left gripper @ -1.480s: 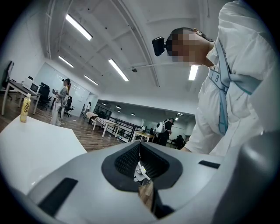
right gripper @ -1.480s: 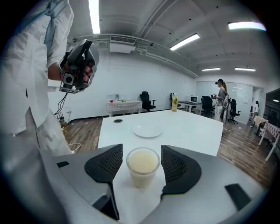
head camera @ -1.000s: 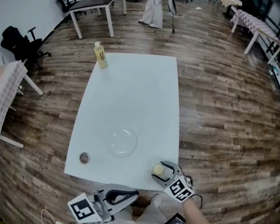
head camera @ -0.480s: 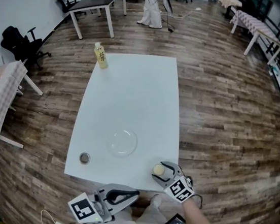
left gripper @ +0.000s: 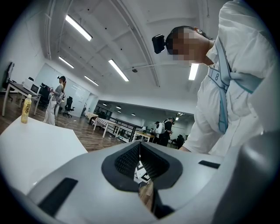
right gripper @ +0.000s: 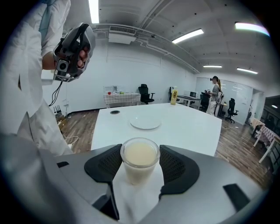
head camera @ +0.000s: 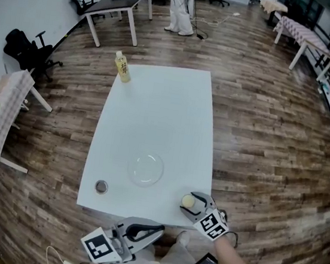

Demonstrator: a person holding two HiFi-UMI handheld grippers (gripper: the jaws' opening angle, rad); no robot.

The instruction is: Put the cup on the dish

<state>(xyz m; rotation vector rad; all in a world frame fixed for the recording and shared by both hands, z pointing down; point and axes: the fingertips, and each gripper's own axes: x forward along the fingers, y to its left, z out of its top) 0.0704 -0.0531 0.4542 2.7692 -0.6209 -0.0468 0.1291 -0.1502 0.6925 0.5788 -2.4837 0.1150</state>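
Left gripper (left gripper: pixel 140 158): jaws pressed together, empty, down-left of the dish.
Clear round glass dish (head camera: pixel 145 169): lying bare.
Clear plastic cup of creamy liquid (head camera: pixel 188 202): upright, right of the dish, apart.
Right gripper (right gripper: pixel 140 162): clamped on the cup.
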